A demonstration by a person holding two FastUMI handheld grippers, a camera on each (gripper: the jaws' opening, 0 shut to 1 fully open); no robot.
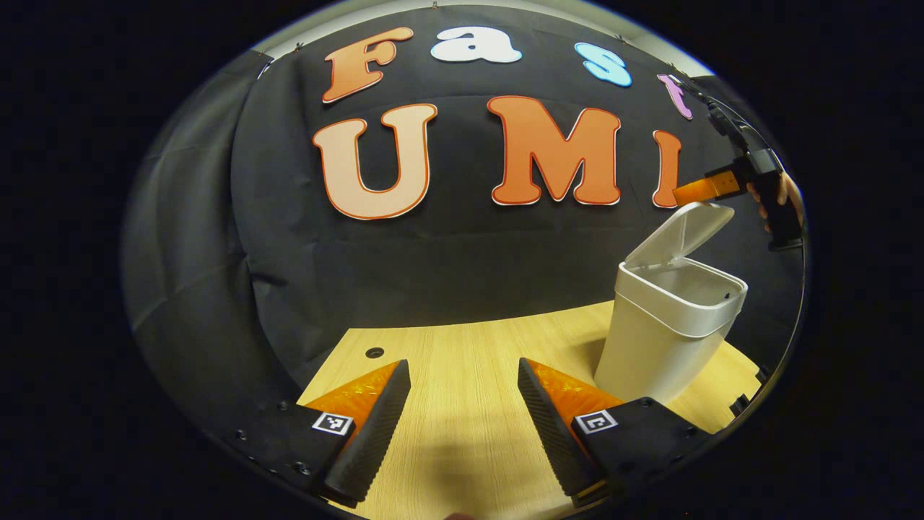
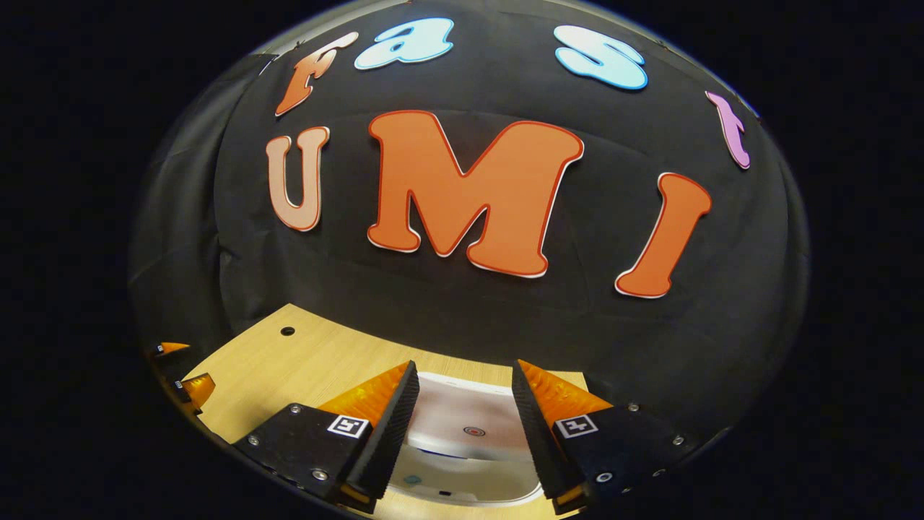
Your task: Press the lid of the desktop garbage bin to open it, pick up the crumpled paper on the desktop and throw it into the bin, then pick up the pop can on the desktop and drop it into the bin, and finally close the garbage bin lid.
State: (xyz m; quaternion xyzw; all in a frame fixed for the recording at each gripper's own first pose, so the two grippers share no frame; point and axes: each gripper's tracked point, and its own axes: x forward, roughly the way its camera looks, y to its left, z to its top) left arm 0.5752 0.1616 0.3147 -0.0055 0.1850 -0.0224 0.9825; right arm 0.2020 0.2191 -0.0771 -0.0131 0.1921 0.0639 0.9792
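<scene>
A: What's hard to make out here?

B: In the left gripper view, the right hand-held gripper [image 1: 686, 193] is cut off at the edge; one finger reaches out above the raised lid [image 1: 682, 232], and I cannot tell from there how its jaws stand. A hand [image 1: 783, 198] grips its handle.

A: And in its own view?

B: There the right hand-held gripper [image 2: 462, 393] has its fingers spread, nothing between them, with the lid [image 2: 462, 419] just beyond and below.

A: Where's the bin?

B: The white garbage bin [image 1: 668, 336] stands on the wooden surface [image 1: 462, 361], lid tilted up, ahead and right of the left hand-held gripper [image 1: 464, 390], whose jaws are parted and empty.
</scene>
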